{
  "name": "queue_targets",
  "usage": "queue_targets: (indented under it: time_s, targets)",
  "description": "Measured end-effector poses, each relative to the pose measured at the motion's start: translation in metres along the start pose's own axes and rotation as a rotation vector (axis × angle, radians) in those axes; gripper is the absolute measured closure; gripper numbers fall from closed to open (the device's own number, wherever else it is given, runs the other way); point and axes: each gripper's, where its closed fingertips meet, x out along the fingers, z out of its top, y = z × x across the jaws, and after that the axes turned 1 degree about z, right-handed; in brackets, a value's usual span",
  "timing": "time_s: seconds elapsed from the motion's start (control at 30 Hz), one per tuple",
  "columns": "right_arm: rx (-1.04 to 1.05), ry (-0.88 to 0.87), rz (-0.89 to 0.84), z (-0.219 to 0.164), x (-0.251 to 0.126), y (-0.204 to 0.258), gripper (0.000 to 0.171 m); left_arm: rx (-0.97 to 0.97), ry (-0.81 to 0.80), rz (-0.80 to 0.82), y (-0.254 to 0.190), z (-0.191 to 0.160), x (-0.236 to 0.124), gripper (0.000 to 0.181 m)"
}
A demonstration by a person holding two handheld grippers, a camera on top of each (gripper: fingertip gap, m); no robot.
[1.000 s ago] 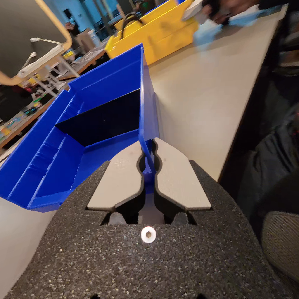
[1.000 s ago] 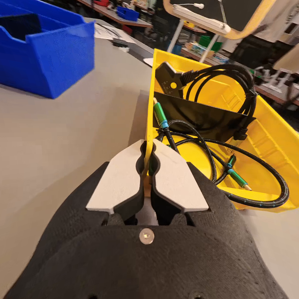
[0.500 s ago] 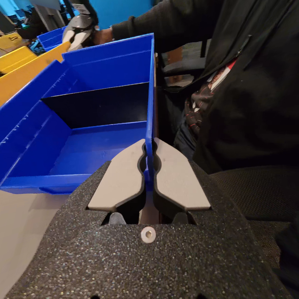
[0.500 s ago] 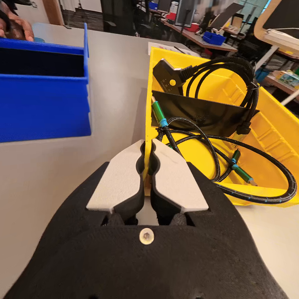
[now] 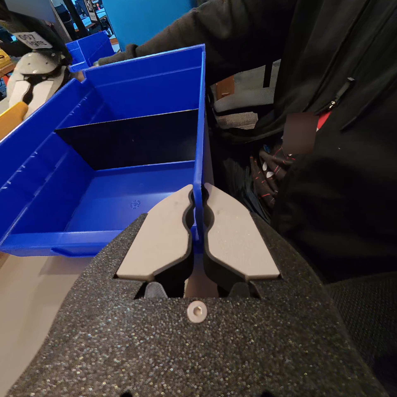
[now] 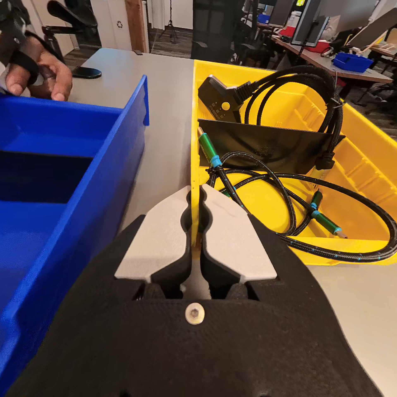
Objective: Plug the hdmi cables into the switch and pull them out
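The cables (image 6: 268,189) are lying coiled in the near compartment of the yellow bin (image 6: 354,163), and the black switch (image 6: 217,101) is leaning behind the black divider (image 6: 268,148) in the far one. The right tongs (image 6: 196,190) are clenching that bin's left wall, while the left tongs (image 5: 198,189) are clenching the right wall of the blue bin (image 5: 43,171), which is sitting just beside the yellow one on the desk (image 6: 167,107). A hand (image 6: 40,73) is resting at the blue bin's far edge.
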Motion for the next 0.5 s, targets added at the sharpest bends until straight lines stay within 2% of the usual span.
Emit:
queue_targets:
  time_s: [0.1, 0.17, 0.23, 0.37, 0.43, 0.5]
  targets:
    - [0.006, -0.009, 0.003, 0.004, 0.005, 0.001, 0.167, 0.013, -0.002, 0.004, -0.001, 0.003, 0.007, 0.177]
    - [0.016, -0.087, -0.053, 0.015, -0.006, -0.004, 0.155, 0.045, -0.006, 0.021, -0.003, 0.004, 0.007, 0.176]
    - [0.044, -0.204, -0.108, 0.033, -0.029, -0.010, 0.146, 0.067, -0.037, 0.030, -0.006, 0.007, 0.004, 0.159]
    - [0.110, -0.378, -0.198, 0.071, -0.094, -0.023, 0.144, -0.011, -0.218, 0.029, -0.010, 0.033, -0.017, 0.133]
    - [0.160, -0.356, -0.248, 0.081, -0.121, -0.022, 0.141, -0.028, -0.272, 0.089, -0.002, 0.043, -0.032, 0.131]
    - [0.261, -0.256, -0.346, 0.079, -0.140, -0.018, 0.138, -0.079, -0.294, 0.230, 0.024, 0.050, -0.051, 0.127]
